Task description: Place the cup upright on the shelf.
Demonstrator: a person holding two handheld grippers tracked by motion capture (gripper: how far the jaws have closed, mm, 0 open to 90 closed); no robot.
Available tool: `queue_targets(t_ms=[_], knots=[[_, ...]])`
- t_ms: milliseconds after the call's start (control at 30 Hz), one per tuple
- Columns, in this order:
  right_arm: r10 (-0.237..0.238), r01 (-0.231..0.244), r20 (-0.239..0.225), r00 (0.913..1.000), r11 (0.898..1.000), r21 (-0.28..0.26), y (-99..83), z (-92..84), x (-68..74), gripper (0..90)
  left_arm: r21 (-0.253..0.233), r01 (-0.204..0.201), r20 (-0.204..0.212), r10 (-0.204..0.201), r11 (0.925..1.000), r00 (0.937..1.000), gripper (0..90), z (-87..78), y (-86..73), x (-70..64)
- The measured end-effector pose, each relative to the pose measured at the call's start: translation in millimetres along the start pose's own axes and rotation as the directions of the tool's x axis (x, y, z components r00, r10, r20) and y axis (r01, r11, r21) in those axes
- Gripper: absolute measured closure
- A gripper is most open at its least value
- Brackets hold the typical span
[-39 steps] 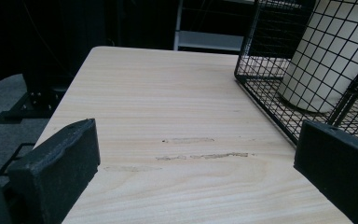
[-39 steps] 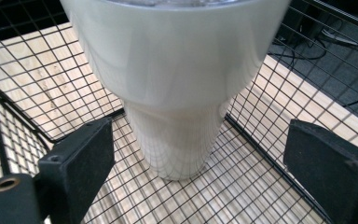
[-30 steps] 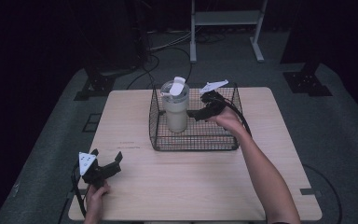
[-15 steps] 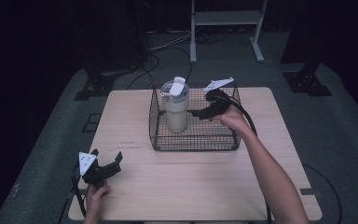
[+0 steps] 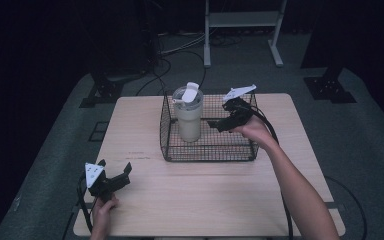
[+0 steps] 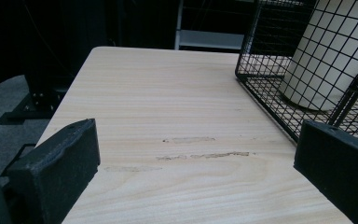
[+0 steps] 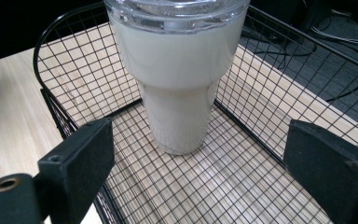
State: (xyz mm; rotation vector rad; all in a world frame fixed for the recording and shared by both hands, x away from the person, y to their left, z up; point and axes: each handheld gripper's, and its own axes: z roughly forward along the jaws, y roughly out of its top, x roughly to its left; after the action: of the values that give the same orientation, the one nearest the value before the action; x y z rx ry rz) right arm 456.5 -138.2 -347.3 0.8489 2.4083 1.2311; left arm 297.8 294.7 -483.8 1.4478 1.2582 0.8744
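Pale wood table (image 5: 200, 195), dark room; both tongs (image 5: 114, 179) (image 5: 219, 124) agape, tumbler (image 5: 188, 117) in wire basket (image 5: 207, 152).

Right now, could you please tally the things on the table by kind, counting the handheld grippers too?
Tumbler, cream with a clear lid: 1
Black wire basket: 1
Grippers: 2, left gripper and right gripper
Total: 4
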Motion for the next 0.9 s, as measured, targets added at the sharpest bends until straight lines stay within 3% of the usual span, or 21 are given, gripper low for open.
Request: queue_targets(t_ms=[900], knots=[[-0.039,0.039,-0.007,0.9992,0.999,0.013,-13.5,-31.1,8.8,8.2,0.003,-0.003,0.002,0.003,1.0000,1.0000,0.0,0.2,0.0,-0.1]])
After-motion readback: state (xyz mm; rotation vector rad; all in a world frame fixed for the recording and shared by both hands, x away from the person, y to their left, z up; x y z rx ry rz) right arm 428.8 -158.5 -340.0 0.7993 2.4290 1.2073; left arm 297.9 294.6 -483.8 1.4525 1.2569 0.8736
